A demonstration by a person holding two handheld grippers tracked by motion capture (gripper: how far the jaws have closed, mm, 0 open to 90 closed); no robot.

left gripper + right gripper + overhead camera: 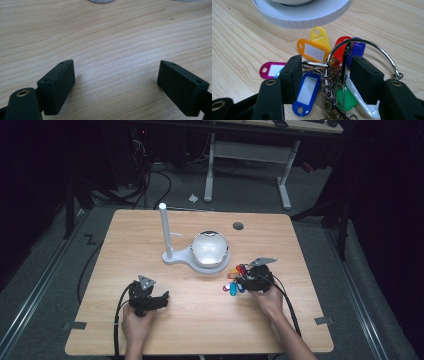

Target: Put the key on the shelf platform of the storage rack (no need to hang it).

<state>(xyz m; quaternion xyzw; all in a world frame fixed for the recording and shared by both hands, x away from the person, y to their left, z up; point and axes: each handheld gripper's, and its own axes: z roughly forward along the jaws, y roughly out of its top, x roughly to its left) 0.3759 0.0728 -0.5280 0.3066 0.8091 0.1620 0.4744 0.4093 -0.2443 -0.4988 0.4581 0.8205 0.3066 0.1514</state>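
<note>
A bunch of coloured key tags (233,284) on a metal ring (372,47) with chains lies on the wooden table (200,320), right of centre. Orange (312,51), yellow (319,36), blue (307,92), pink (270,70) and green (345,98) tags fan out. My right gripper (326,60) is low over the bunch, with its jaws on either side of the chains and the ring's near part. The pads do not visibly press on anything. My left gripper (162,299) rests at the front left, jaws wide apart (116,75) over bare wood.
A white stand with an upright post (164,232) and a round base carrying a shiny metal dome (210,248) sits at the table's middle, just behind the tags; its ribbed white rim (307,17) is close ahead of the right gripper. A small dark hole (238,226) marks the far side.
</note>
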